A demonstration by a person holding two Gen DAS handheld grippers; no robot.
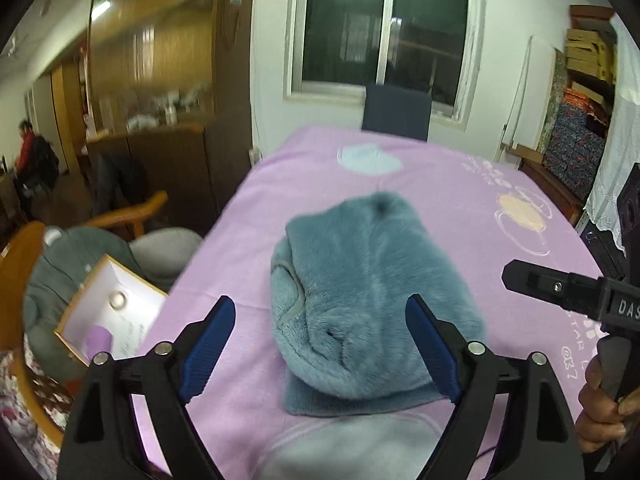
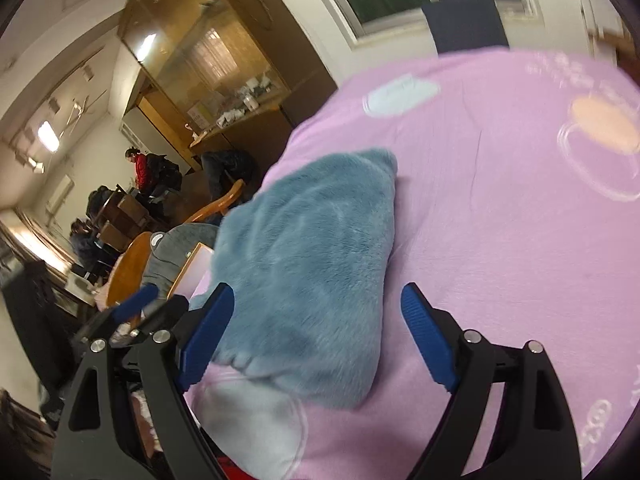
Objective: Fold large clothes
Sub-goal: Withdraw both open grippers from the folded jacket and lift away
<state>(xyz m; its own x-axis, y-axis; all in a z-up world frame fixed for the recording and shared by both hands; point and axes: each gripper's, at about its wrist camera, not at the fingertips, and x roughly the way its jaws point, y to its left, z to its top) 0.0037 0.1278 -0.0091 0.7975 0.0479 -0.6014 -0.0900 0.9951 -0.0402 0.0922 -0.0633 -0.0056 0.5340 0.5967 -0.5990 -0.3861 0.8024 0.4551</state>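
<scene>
The blue-grey fleece garment (image 1: 372, 300) lies folded into a compact bundle on the pink blanket (image 1: 460, 208), toward the near end of the covered surface and closer to its left edge. The left gripper (image 1: 322, 348) hangs above the blanket, pointing down at the bundle; its jaws stand wide apart and grasp nothing, with the blue pads (image 1: 210, 346) clear of the fabric on either side. The right gripper (image 2: 316, 334) is likewise released, its jaws spread wide and empty; in the right wrist view the bundle (image 2: 312, 276) appears between and beyond its fingers, not pressed by either pad. In the left wrist view the right gripper (image 1: 568, 292) enters from the right edge, gripped by a hand (image 1: 600, 408). The blanket carries pale blue and cream round motifs. A dark blue chair back (image 1: 396, 110) stands at the far end of the surface, below a window (image 1: 386, 30). To the left are a wooden chair (image 1: 132, 212), an open cardboard box (image 1: 108, 312) and a glass-fronted wooden cabinet (image 1: 156, 40). People sit in the background room at left (image 2: 140, 172).
</scene>
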